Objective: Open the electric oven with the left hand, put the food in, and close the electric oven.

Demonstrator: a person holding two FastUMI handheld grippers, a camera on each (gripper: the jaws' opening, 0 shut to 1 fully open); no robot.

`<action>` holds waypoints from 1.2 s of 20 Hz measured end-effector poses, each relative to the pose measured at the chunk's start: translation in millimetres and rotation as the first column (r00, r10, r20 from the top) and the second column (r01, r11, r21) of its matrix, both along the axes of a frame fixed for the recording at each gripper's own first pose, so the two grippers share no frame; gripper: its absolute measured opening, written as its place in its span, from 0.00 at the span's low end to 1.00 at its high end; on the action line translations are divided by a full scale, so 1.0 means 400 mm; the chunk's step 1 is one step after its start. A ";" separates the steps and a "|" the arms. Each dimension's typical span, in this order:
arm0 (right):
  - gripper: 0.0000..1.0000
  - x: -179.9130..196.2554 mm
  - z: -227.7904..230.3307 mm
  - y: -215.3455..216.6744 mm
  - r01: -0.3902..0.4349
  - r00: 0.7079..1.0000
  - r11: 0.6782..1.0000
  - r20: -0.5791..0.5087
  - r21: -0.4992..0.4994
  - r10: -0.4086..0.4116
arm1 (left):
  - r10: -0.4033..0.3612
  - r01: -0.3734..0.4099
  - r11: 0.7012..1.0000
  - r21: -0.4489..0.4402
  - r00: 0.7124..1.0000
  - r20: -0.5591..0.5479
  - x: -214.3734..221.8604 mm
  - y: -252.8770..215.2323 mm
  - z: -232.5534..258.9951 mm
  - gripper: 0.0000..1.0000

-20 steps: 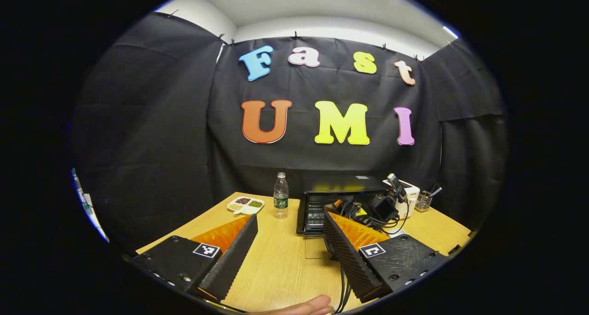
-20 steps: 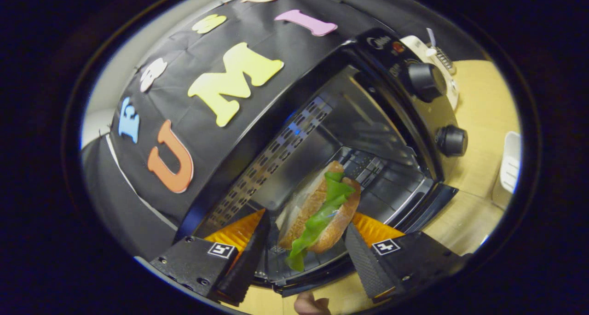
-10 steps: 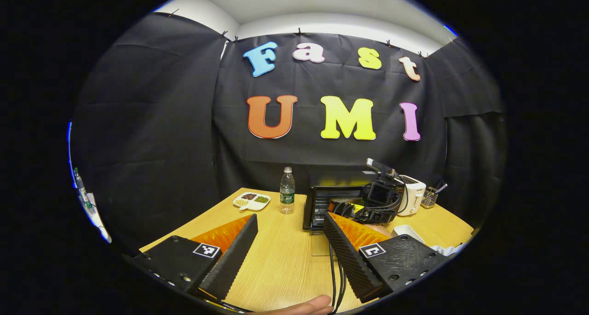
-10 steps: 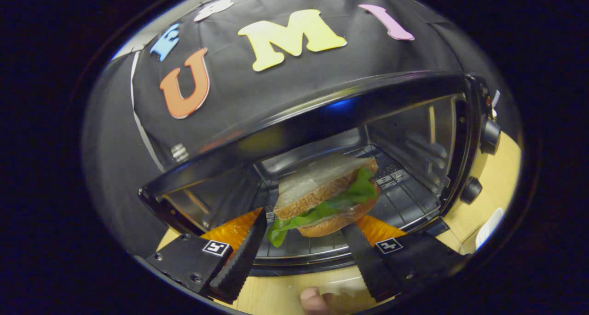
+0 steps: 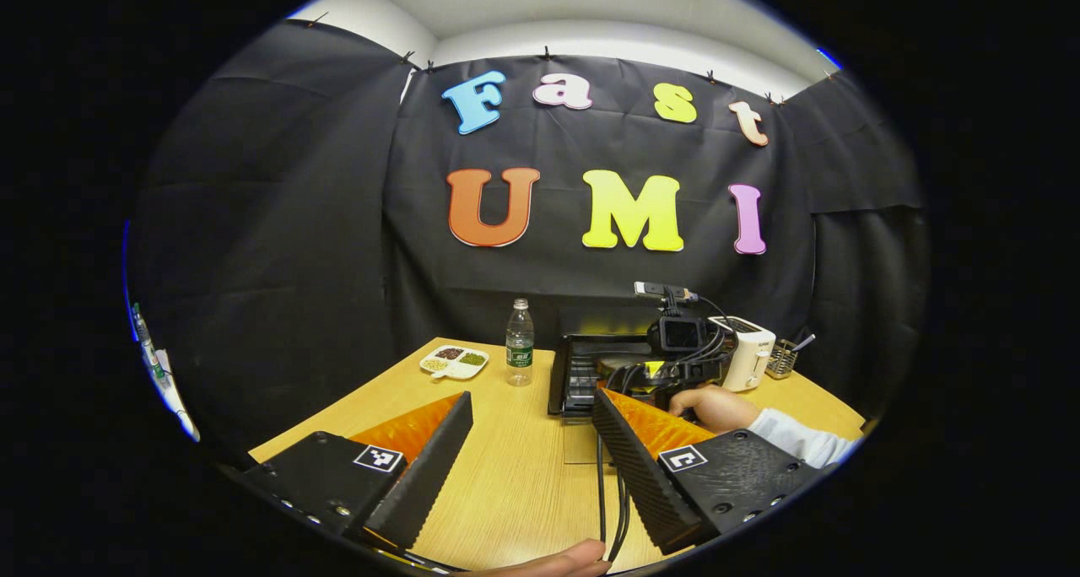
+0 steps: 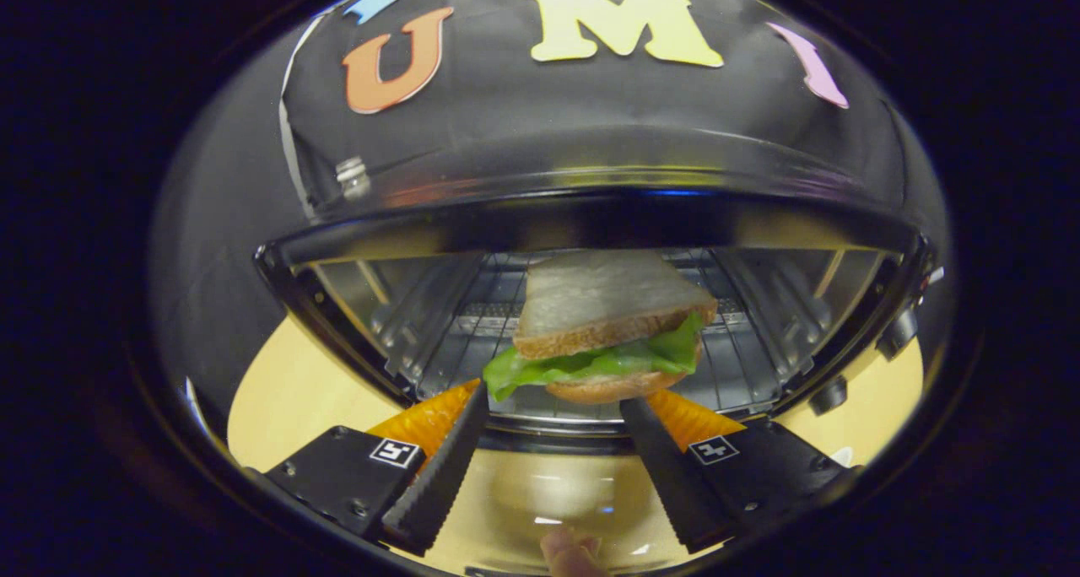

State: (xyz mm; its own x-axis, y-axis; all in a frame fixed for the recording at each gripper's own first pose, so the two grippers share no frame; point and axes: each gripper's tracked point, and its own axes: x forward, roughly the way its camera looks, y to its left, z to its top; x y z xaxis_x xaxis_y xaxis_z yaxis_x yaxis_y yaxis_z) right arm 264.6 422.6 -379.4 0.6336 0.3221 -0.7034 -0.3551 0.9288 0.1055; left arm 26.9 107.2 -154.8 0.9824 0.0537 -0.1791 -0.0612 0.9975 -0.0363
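Left gripper view — wooden table [image 5: 515, 476], black-draped booth

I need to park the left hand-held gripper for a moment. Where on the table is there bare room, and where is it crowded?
Free: the wooden table in front of the clear water bottle and white divided snack plate, left of the black electric oven. Crowded: right of the oven, where a hand, cables, white toaster and wire utensil holder cluster.
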 end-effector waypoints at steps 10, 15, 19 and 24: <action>1.00 -0.139 0.142 -0.068 -0.083 0.995 0.995 0.056 0.055 0.080 | 0.020 -0.019 1.000 0.003 0.998 -0.052 0.024 0.001 -0.049 0.86; 1.00 -0.220 0.341 -0.162 -0.072 0.959 0.994 0.279 0.080 0.047 | -0.005 0.005 1.000 0.011 0.998 -0.057 0.047 -0.034 -0.055 0.94; 0.89 -0.260 0.510 -0.293 -0.019 0.874 0.992 0.485 0.124 -0.044 | -0.015 0.015 1.000 -0.001 0.998 -0.062 0.089 -0.051 -0.071 0.94; 1.00 -0.305 0.644 -0.491 0.081 0.789 0.985 0.593 0.155 -0.159 | -0.047 0.046 0.999 -0.014 0.992 -0.117 0.145 -0.122 -0.149 0.94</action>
State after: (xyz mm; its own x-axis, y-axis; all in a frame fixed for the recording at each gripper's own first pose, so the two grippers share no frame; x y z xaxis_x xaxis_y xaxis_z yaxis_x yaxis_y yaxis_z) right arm 142.6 226.2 -121.8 0.9544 0.2688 -0.1301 -0.2689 0.9630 0.0167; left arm 84.7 58.4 -214.3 0.9560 0.0056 -0.2933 -0.0191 0.9989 -0.0432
